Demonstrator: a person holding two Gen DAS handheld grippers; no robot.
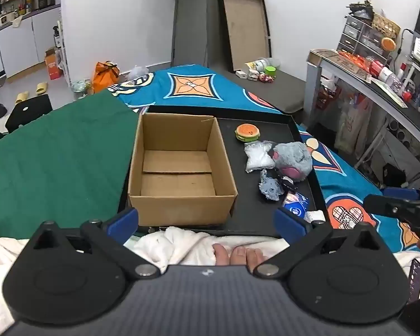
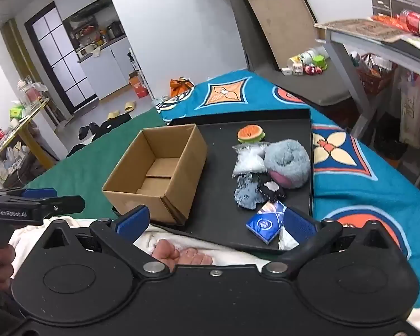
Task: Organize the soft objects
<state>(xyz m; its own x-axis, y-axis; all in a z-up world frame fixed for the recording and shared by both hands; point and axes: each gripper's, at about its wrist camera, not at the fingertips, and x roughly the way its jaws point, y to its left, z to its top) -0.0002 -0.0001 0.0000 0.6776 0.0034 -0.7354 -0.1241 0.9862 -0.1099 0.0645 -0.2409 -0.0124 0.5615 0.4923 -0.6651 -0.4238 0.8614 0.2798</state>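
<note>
**A:** Waiting on the tray (image 1: 302,168), the soft things had not been touched: a burger toy (image 1: 247,132) at the far end, a clear packet (image 1: 259,155) and a grey plush (image 1: 292,159) side by side just nearer, a grey rag (image 1: 270,187) and a dark bit of cloth nearer again, and a blue packet (image 1: 295,206) at the near edge.

**B:** And the box (image 1: 179,165)?

**A:** It stood open and empty on the same tray, left of the pile. Nothing was in it, so I'd say the sorting was at its very start.

**B:** Where were the tools?

**A:** The left gripper (image 1: 218,218) hung short of the box's near wall, jaws spread wide, nothing between them. The right gripper (image 2: 217,221) sat near the tray's near edge, jaws wide too; one pad overlapped the blue packet in its view, but I couldn't tell if it touched. Neither held anything.

**B:** So what did the next move call for?

**A:** My guess: the right one went for the nearest piece, the blue packet, dipping until the pads straddled it, then closing. The carry to the box looked short. The plush was bulky and wanted those jaws kept wide.

**B:** Any snag?

**A:** The rag, the cloth and the plush lay touching, so a careless grab could have dragged a neighbour along.
</note>
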